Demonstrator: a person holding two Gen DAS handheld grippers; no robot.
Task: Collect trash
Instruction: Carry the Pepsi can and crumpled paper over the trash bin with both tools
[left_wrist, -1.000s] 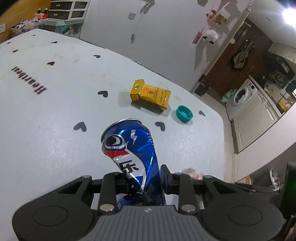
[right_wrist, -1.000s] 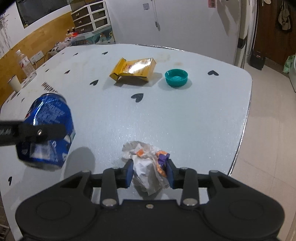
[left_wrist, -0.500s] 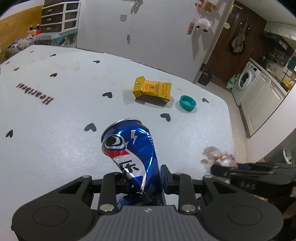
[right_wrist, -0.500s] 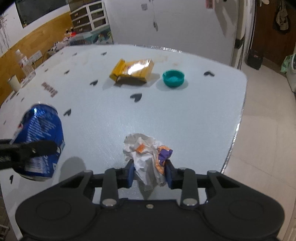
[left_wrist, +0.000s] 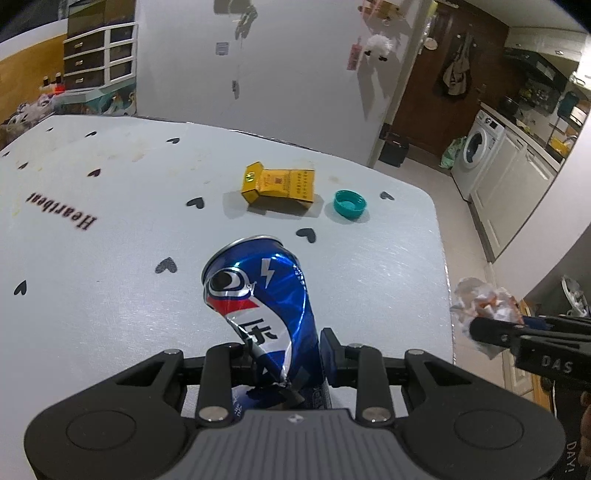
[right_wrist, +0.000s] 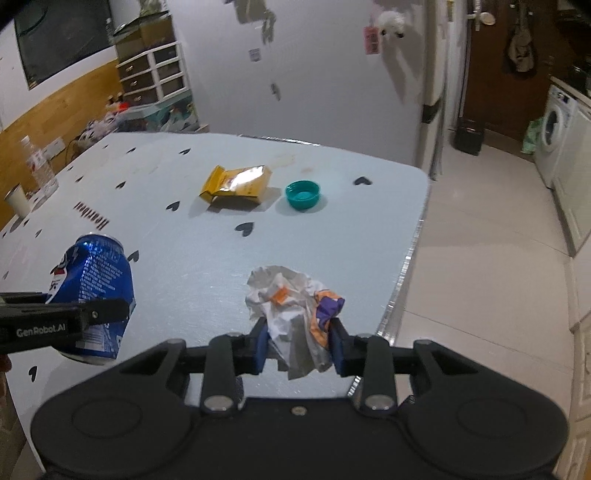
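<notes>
My left gripper (left_wrist: 286, 350) is shut on a crushed blue soda can (left_wrist: 258, 299), held above the white table (left_wrist: 110, 295). From the right wrist view the same blue can (right_wrist: 92, 284) and left gripper (right_wrist: 99, 310) hang at the left. My right gripper (right_wrist: 297, 343) is shut on a crumpled white wrapper (right_wrist: 291, 299) with orange and purple print, lifted off the table near its right edge. The wrapper (left_wrist: 480, 299) shows at the right in the left wrist view. A yellow carton (left_wrist: 280, 184) and a teal cap (left_wrist: 349, 203) lie farther back on the table.
The table (right_wrist: 184, 266) carries black heart prints and the word "Heartbeat". Its right edge (right_wrist: 406, 266) drops to a tiled floor (right_wrist: 480, 240). A plastic bottle (right_wrist: 40, 166) and paper cup (right_wrist: 16, 199) stand at the far left. A washing machine (left_wrist: 476, 155) stands beyond.
The right gripper closed on the wrapper and raised it off the table toward the right edge. The left gripper rolled and rose slightly with the can still held.
</notes>
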